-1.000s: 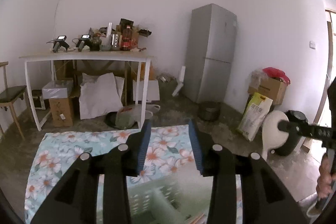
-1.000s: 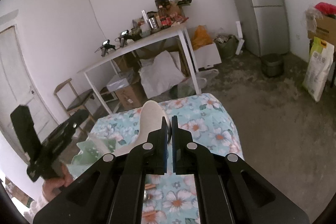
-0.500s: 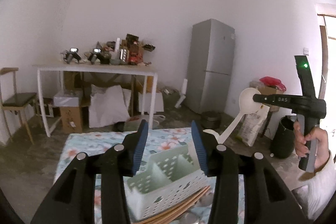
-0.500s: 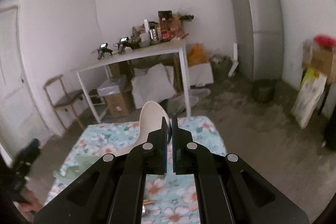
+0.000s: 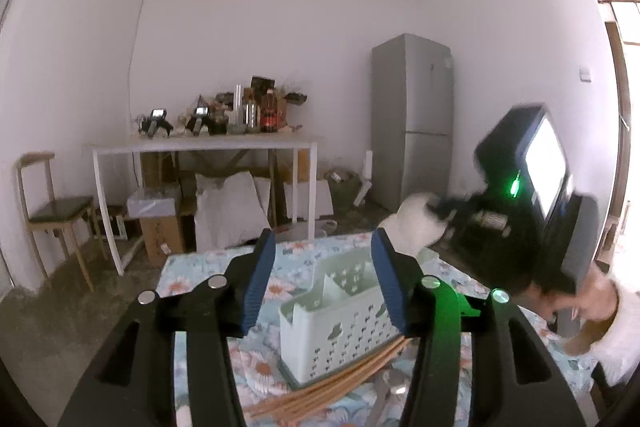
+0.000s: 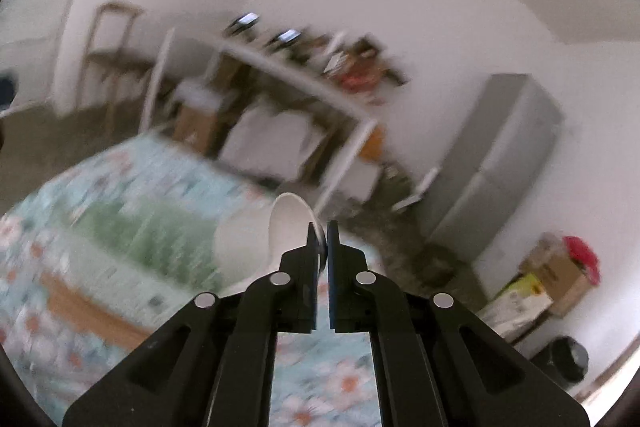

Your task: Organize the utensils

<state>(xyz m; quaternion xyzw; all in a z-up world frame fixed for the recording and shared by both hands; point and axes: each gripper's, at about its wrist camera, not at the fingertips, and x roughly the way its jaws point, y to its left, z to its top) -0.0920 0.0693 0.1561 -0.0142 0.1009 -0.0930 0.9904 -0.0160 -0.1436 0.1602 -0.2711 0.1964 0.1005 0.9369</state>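
Step in hand: carrying the white spoon (image 6: 290, 227) toward the pale green basket (image 5: 340, 311) on the flowered counter (image 5: 200, 267); judged from the spoon hanging over the basket's far end in the left wrist view.
Right gripper (image 6: 322, 229): pinched nearly closed on the spoon, bowl sticking out past the fingertips, up and a little left in its own view.
Left gripper (image 5: 324, 283): jaws about half apart and opening, nothing between the pads; basket seen through the gap but untouched.
Basket: standing on the counter, perforated walls, a divider across the inside making compartments; long axis running away from the left gripper and toward the right.
Spoon versus basket: in the right wrist view the basket lies low and left of the spoon, blurred; in the left wrist view the spoon (image 5: 416, 227) sits just beyond the basket's far right corner.
Spoon's long axis: roughly along the right gripper's pointing line, handle end hidden.
Nearer hand: right, by the spoon it carries; left closer to the basket's near wall.
Next move, as a guess: swing left and down so the spoon drops into a compartment; which one cannot be told.
Other utensils: wooden chopsticks (image 5: 332, 387) lying on the counter against the basket's near base, a metal spoon (image 5: 390, 391) beside them.
Risk: spoon catching the rim or divider.
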